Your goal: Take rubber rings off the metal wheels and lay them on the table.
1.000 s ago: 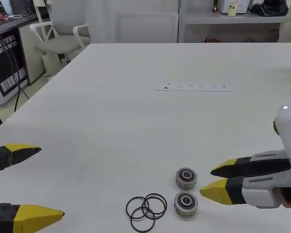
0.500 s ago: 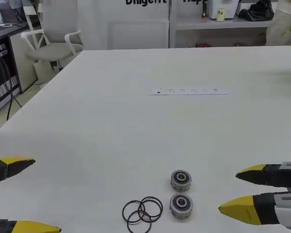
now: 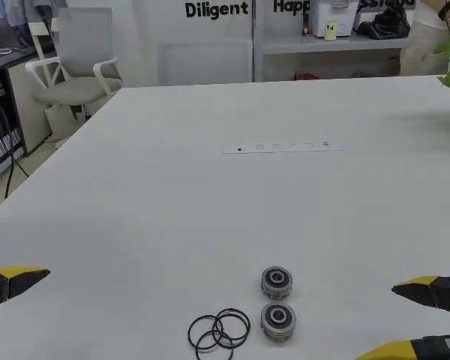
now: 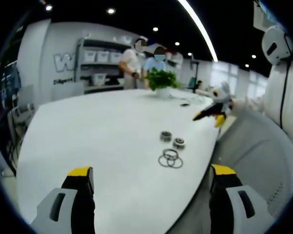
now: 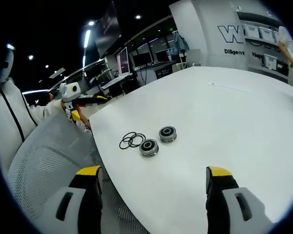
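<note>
With left gripper (image 4: 151,170) and right gripper (image 5: 154,170) both gaping wide and empty, the metal wheels (image 3: 277,300) sit at the worktop's (image 3: 210,187) 6 o'clock, loose rubber rings (image 3: 219,331) at their 9 o'clock: thin, stretchy, probably best pinched at a wheel's rim.

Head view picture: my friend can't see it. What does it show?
Two metal wheels sit together near the front edge of the white table, with loose black rubber rings overlapping beside them. The open left gripper and right gripper poke in from either side.
</note>
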Action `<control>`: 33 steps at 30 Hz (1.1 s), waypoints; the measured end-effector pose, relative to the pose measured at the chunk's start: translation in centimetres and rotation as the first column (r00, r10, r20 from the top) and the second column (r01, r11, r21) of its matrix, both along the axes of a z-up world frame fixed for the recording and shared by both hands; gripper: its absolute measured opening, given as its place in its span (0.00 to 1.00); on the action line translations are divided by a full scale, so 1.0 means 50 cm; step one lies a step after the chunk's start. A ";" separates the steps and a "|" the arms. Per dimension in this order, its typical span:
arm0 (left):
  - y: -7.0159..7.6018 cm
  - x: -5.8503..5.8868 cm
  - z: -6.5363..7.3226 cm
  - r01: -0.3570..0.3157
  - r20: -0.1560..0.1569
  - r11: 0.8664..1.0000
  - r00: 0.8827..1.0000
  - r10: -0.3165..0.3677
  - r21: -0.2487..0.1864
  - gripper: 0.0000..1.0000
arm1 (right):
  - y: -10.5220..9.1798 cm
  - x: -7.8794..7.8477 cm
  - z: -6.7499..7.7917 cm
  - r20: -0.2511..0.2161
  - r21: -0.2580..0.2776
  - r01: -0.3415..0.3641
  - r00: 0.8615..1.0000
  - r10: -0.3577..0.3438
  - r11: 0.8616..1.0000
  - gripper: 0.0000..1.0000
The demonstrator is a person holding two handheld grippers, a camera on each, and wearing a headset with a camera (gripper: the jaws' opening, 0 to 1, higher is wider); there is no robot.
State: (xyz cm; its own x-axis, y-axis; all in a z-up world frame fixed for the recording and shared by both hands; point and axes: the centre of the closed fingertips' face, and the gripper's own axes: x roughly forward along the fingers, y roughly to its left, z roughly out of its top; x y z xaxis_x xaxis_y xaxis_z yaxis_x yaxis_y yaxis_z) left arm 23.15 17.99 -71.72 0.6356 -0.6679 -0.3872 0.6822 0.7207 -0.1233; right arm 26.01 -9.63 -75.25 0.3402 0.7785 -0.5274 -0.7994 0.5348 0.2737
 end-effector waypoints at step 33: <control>-0.006 -0.007 -0.008 -0.002 -0.014 1.000 1.000 0.002 -0.017 1.00 | -0.032 -0.016 -0.038 0.017 -0.056 0.069 0.998 -0.068 0.996 1.00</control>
State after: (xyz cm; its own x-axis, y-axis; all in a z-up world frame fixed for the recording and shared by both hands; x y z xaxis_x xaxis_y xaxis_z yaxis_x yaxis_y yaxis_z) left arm 22.82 17.71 -72.12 0.6315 -0.6731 -0.3848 0.6787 0.7199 -0.1454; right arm 25.22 -11.24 -77.13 0.3998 0.7220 -0.5647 -0.7642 0.6027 0.2296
